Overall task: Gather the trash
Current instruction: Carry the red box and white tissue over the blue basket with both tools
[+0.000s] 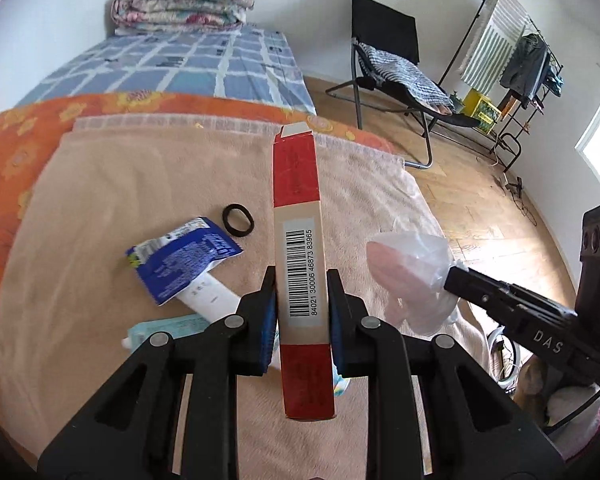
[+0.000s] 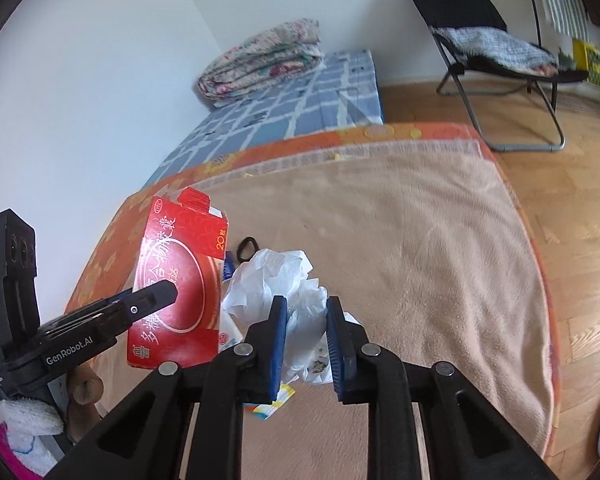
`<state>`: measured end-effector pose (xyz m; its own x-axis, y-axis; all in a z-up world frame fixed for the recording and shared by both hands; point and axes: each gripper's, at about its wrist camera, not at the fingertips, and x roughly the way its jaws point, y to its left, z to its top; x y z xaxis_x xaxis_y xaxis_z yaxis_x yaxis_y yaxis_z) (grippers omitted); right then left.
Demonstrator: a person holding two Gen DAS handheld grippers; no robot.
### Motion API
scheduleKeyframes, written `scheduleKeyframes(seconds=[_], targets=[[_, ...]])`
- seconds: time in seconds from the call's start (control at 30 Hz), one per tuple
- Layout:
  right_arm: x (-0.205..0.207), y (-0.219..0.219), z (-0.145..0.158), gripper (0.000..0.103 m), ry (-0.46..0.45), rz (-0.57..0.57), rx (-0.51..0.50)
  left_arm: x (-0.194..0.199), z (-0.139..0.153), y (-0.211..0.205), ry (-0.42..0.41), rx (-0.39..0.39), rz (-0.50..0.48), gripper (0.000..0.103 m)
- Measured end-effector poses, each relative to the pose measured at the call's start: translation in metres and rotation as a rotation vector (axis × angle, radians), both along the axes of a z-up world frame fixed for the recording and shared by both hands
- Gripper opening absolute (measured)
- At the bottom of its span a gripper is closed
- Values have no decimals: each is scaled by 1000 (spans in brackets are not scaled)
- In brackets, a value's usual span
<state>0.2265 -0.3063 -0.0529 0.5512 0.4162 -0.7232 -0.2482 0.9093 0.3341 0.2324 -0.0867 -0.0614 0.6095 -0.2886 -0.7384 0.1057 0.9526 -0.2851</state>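
Note:
My left gripper [image 1: 302, 284] is shut on a flat red carton [image 1: 300, 248] with a barcode, held edge-on above the beige towel [image 1: 140, 184]; the carton's red face shows in the right wrist view [image 2: 180, 280]. My right gripper [image 2: 306, 320] is shut on a thin crumpled plastic bag [image 2: 276, 280], which also shows in the left wrist view [image 1: 412, 276]. On the towel lie a blue wrapper [image 1: 180, 260], a white remote [image 1: 210, 300], a light green packet [image 1: 168, 326] and a black hair tie [image 1: 238, 220].
The towel covers an orange flowered sheet [image 1: 16, 152] on a bed with a blue checked cover [image 1: 180, 64] and a folded quilt [image 1: 184, 4]. A black folding chair [image 1: 392, 64] and a clothes rack [image 1: 512, 48] stand on the wooden floor [image 1: 480, 200].

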Motion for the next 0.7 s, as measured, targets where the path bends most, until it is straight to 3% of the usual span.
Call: scheduleKeyframes(seconds=[0.37, 0.7], targets=[[-63, 31, 35, 18, -115, 102, -55, -65, 27, 33, -55, 45, -7, 21], [-134, 63, 36, 18, -130, 280, -8, -140, 30, 66, -69, 62, -2, 21]])
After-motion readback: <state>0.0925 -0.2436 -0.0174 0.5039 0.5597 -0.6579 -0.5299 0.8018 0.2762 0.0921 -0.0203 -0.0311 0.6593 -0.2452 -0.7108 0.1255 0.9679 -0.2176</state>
